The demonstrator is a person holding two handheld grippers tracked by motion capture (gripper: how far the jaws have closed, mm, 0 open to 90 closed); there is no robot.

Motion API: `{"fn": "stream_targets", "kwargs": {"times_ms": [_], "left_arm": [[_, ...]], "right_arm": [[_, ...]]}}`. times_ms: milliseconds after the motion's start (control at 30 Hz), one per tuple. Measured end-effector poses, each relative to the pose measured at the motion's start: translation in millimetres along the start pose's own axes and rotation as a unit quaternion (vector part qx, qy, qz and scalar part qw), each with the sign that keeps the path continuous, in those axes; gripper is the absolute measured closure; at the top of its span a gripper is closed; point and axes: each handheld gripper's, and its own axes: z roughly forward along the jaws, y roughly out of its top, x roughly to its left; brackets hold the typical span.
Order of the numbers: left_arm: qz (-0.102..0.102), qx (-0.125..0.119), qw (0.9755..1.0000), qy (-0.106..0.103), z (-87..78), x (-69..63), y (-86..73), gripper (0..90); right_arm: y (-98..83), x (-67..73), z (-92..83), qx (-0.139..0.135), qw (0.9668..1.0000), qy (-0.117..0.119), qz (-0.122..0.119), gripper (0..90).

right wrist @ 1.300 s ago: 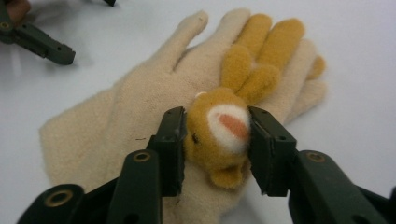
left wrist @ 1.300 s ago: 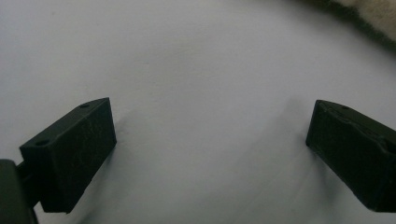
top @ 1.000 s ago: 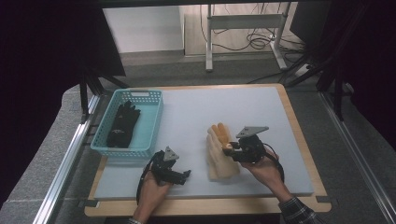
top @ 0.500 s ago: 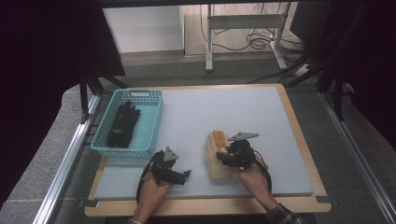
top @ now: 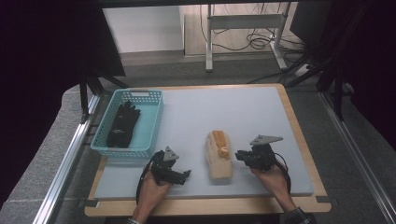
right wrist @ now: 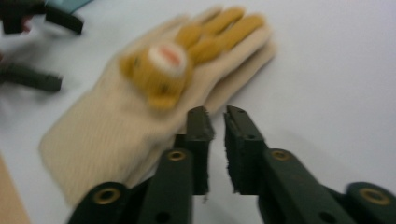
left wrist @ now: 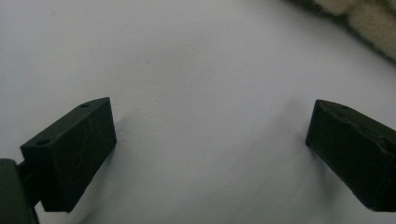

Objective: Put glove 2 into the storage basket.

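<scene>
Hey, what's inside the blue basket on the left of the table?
A black glove lies flat inside the blue basket, fingers pointing toward the far end. Nothing else shows on the basket floor around it; whatever might lie under the glove is covered.

From the high view I get an evenly lit counter [top: 261,116] w/ dark surroundings and bright floor behind. Right claw [right wrist: 214,122] view is motion-blurred, esp. the glove [right wrist: 154,102]. Left claw [left wrist: 205,135] view's sharp on the pads, soft shadows beneath, far corner out of focus.

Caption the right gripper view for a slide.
Right gripper, jaws nearly closed with nothing between them, beside a cream glove bearing a small bear face, on the pale mat.
</scene>
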Motion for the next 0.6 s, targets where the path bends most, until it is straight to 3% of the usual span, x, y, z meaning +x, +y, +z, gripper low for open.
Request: {"fn": "stream_targets", "kwargs": {"times_ms": [167, 400, 600], "left_arm": [[-0.005, 0.002, 0.9999, 0.009, -4.3, 1.9, -3.2, 2.1], [-0.021, 0.004, 0.9996, 0.02, -12.0, 10.2, -11.5, 1.4], [-0.023, 0.009, 0.9992, 0.031, -15.2, 13.4, -13.9, 0.3]], "right_arm": [[-14.7, 6.7, 11.1, 0.014, 0.999, 0.037, -0.02, 84.9], [-15.6, 24.4, 26.2, 0.024, 0.9975, 0.052, -0.041, 84.9], [-10.5, 41.0, 38.6, 0.024, 0.9958, 0.069, -0.055, 84.7]]}}
